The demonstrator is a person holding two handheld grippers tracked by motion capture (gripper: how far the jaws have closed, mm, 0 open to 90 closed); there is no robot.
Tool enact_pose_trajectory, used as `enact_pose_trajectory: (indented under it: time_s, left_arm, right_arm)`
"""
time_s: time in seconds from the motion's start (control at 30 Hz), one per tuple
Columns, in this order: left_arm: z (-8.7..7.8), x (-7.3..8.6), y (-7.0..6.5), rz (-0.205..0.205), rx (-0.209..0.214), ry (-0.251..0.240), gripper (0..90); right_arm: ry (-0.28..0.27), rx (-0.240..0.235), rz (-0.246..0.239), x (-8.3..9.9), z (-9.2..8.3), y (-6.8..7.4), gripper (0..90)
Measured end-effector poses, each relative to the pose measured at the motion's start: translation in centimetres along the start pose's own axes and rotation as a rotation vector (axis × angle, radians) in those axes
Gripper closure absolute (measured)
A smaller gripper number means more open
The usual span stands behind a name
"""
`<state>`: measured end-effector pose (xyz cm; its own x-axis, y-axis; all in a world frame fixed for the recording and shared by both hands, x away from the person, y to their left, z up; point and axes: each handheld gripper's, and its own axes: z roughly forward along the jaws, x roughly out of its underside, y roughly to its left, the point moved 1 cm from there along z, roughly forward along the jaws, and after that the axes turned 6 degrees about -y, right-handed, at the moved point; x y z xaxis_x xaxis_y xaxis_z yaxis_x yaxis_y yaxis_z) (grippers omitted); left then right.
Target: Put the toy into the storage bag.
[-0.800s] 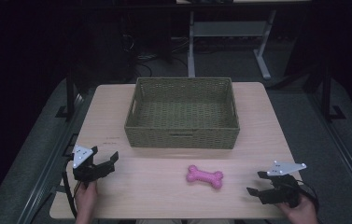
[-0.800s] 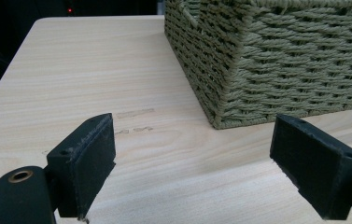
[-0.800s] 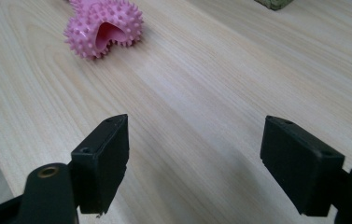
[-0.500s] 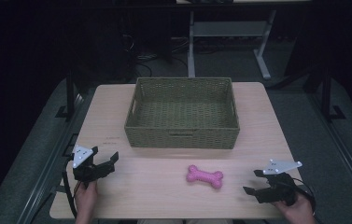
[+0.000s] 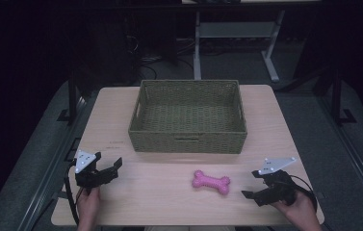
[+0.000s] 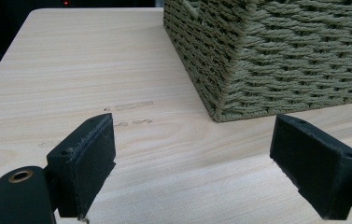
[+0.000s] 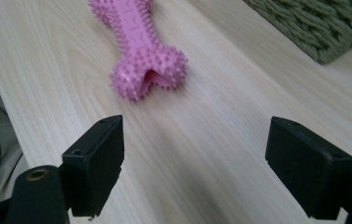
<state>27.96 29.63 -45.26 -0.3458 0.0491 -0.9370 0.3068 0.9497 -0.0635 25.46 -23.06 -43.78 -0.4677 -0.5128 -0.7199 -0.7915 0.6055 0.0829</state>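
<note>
Approach step, by the look of it: closing in on the pink spiked bone toy (image 5: 211, 181), nothing gripped yet. Toy flat on the bench (image 5: 169, 211), clear of the woven basket (image 5: 188, 139) and toward 6 o'clock from its front wall, long axis roughly 9-to-3, slightly skewed. Right gripper (image 5: 253, 187) low over the bench at 3 o'clock of the toy, near but apart, jaws wide open and aimed at its nearer knob (image 7: 148, 70). Next move likely needs: push forward toward 9 o'clock, centre the jaws across the knob or narrow waist, clamp, then lift over the basket rim. Spikes look soft, so a firm squeeze advisable. Left gripper (image 5: 108, 169) parked at the 8 o'clock corner of the bench, jaws also wide open, pointed at the basket corner (image 6: 220, 112), idle
</note>
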Motion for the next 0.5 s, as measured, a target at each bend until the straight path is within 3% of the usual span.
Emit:
enact_pose_trajectory:
  time_s: [0.37,0.5]
  left_arm:
    - [-0.1,-0.2,-0.1,0.015,0.002,-0.001,13.7]
    - [-0.3,-0.3,-0.1,0.010,0.004,-0.008,13.7]
  right_arm:
    - [0.027,-0.057,-0.037,-2.8,1.1,0.9,18.3]
    - [0.068,-0.083,-0.061,-3.7,1.8,1.5,16.7]
